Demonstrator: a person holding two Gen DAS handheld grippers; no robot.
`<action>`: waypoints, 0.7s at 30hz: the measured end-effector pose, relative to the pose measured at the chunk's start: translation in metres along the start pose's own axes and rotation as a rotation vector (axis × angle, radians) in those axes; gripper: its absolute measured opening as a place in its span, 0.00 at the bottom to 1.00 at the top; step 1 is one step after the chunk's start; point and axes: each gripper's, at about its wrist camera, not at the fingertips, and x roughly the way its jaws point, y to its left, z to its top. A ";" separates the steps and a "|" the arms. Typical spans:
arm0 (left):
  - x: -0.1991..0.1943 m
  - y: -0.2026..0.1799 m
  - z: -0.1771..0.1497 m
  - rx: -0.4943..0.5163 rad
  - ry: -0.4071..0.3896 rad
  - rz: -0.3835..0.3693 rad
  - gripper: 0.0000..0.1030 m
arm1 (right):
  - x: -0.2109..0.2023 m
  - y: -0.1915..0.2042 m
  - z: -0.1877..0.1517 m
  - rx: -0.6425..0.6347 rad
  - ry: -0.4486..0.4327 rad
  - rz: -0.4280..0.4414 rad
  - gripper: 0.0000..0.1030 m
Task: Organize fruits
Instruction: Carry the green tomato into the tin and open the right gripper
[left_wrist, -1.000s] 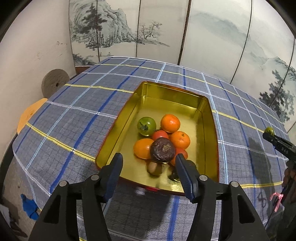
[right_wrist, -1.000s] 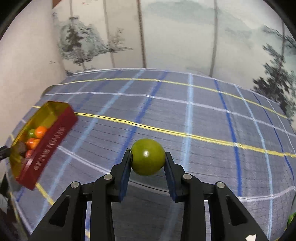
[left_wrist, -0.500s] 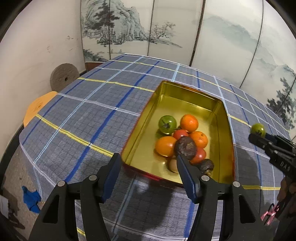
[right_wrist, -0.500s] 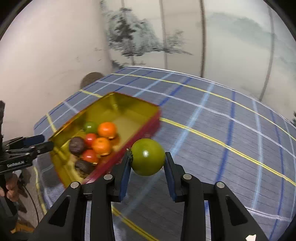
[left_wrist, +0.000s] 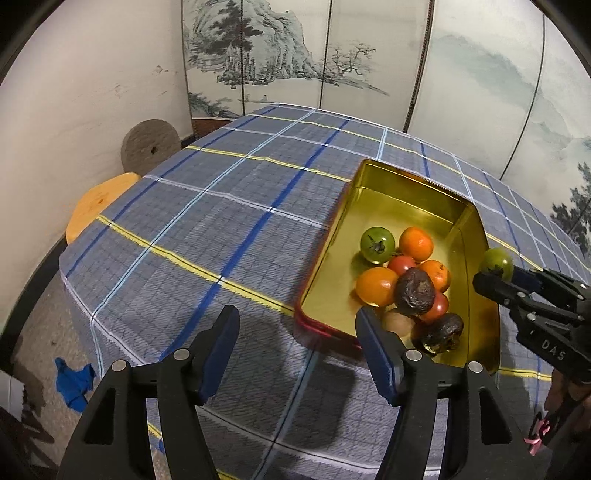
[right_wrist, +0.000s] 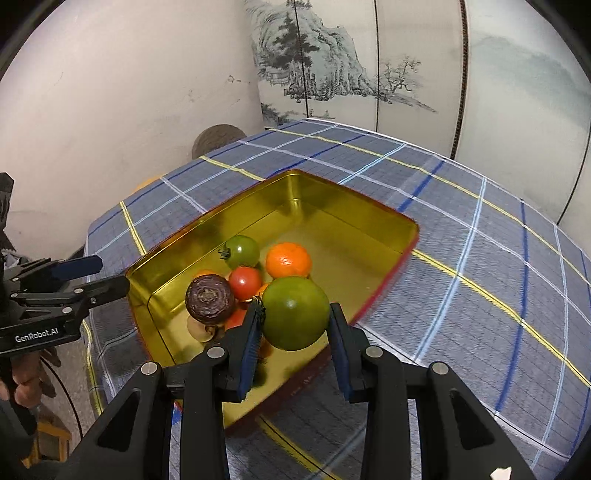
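Green tomato (right_wrist: 295, 313) — clamped between the pads of the right gripper (right_wrist: 293, 334), held in the air above the near rim of the gold tin (right_wrist: 369, 201). From the fingers, the tin's open floor lies forward and below; judged, the coming move is a short advance over the rim and a descent.

The tomato is near-round, with no long axis to speak of. Its stem end faces the left pad, so the stem axis runs across the jaws.

Inside the tin, a pile of fruit (right_wrist: 251, 284) occupies the end nearer the grippers. The far half of the tin shows bare floor.

Left gripper (left_wrist: 297, 330) — fingers spread wide, holding nothing, just outside the tin's near corner. The right is the nearer to placing.
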 end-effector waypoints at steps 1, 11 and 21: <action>0.000 0.001 0.000 -0.001 0.000 0.003 0.64 | 0.002 0.002 0.000 -0.004 0.003 -0.001 0.31; -0.001 0.017 -0.004 -0.029 0.006 0.034 0.64 | 0.019 0.013 0.002 -0.017 0.026 -0.012 0.31; -0.001 0.027 -0.006 -0.044 0.010 0.065 0.64 | 0.034 0.014 0.003 0.001 0.026 -0.060 0.33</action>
